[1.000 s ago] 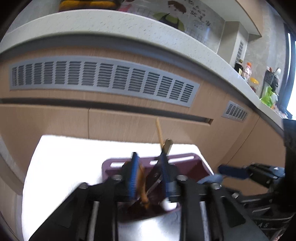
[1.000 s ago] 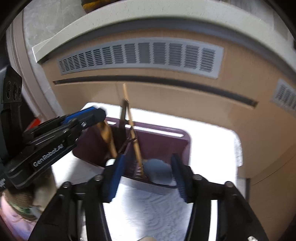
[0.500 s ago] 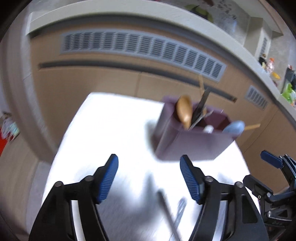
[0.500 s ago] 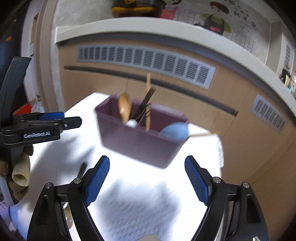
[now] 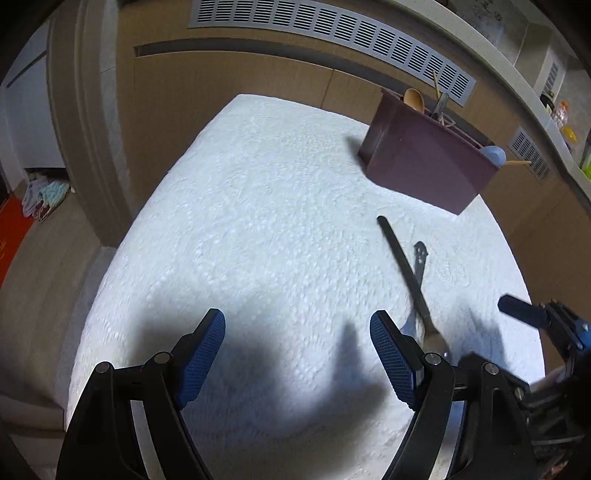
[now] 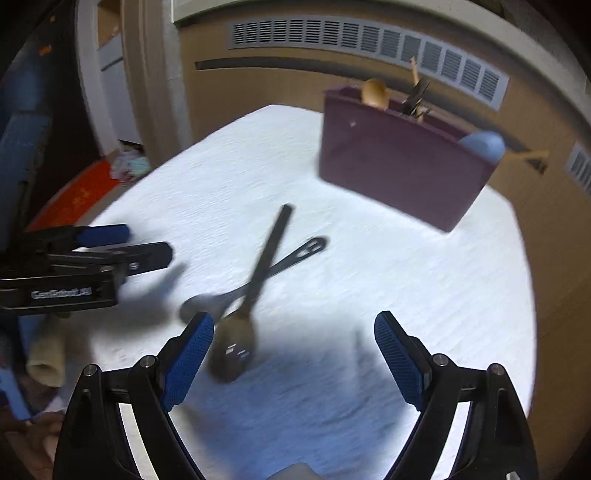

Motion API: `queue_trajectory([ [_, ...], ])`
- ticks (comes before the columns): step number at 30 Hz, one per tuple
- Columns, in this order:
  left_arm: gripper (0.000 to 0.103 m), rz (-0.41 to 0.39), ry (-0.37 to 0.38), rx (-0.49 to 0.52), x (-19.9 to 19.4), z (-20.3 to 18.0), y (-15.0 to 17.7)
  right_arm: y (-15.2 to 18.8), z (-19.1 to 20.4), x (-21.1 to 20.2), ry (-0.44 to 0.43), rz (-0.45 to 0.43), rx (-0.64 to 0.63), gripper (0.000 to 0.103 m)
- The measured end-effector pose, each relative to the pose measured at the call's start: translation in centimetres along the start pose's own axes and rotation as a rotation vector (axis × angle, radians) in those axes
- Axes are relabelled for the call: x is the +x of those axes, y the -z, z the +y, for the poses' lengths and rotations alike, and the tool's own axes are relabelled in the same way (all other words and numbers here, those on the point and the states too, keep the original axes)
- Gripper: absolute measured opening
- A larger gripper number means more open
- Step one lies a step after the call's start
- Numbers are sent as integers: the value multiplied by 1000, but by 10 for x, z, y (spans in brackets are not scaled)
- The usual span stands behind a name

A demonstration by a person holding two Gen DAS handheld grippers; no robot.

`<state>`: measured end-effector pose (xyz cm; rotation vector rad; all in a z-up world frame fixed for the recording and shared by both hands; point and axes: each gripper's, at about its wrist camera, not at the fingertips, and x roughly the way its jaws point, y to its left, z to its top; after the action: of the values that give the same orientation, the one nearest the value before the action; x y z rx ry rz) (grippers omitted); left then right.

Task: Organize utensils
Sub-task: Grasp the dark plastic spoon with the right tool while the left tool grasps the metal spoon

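Note:
A maroon utensil holder [image 5: 424,162] [image 6: 399,170] stands at the far right of the white table. It holds a wooden spoon [image 6: 375,92], a blue spoon [image 6: 484,144] and some thin sticks. In front of it two utensils lie crossed: a black-handled spoon [image 5: 402,266] [image 6: 266,254] and a grey spoon with a looped handle end [image 5: 420,254] [image 6: 299,254]. My left gripper [image 5: 297,325] [image 6: 122,243] hangs over bare table left of them, its jaws opening and empty. My right gripper [image 6: 294,323] [image 5: 524,314] hovers near the spoon bowls, its jaws also opening, its pads touching nothing.
The white textured table top [image 5: 258,221] ends at wooden cabinet fronts with grey vent grilles [image 5: 332,33] just behind the holder. To the left, the floor shows a red mat [image 6: 74,199] and a bundle of cloth [image 5: 44,192].
Both grippers have drawn back from the holder and come down toward the table, and their jaws have widened. The two crossed utensils on the table have come into view.

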<state>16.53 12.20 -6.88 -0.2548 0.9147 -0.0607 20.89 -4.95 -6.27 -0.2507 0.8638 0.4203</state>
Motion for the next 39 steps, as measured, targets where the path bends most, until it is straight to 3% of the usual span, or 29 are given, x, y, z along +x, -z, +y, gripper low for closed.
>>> queue_trajectory([
  [1,84,-2,1,-8,0,2,4,5,4,-2,-30,-7,17,86],
  [2,85,-5,4,-10,0,2,6,9,7,-3,-53,-11,23,80],
  [3,86,-16,3,-5,-1,1,8,11,11,-2,-67,-7,16,66],
  [5,89,-18,1,0,-1,-1,10,15,20,2,-81,19,-1,48],
  [11,93,-18,11,2,-1,-2,9,15,31,25,-76,87,-13,47],
  [14,94,-18,11,2,-1,-2,9,17,34,23,-47,73,-36,32],
  [16,94,-16,7,5,-1,-2,9,18,29,19,-20,67,-31,32],
  [26,96,11,-26,50,4,-11,9,40,-47,-7,133,34,129,32],
  [28,95,16,0,59,2,-14,10,48,-58,-11,152,32,164,32],
  [30,86,-1,78,70,-7,-21,14,56,-65,-14,163,29,190,32],
  [32,83,-27,125,150,-17,-37,19,62,-72,-12,164,28,209,32],
  [34,77,-60,106,276,-22,-61,28,66,-77,-10,157,28,227,32],
  [35,69,-59,91,322,-22,-71,31,67,-78,-11,150,21,234,32],
  [38,51,-12,92,373,-11,-87,34,68,-78,-14,144,0,242,32],
  [39,50,5,87,371,-7,-88,33,69,-78,-14,144,-7,243,32],
])
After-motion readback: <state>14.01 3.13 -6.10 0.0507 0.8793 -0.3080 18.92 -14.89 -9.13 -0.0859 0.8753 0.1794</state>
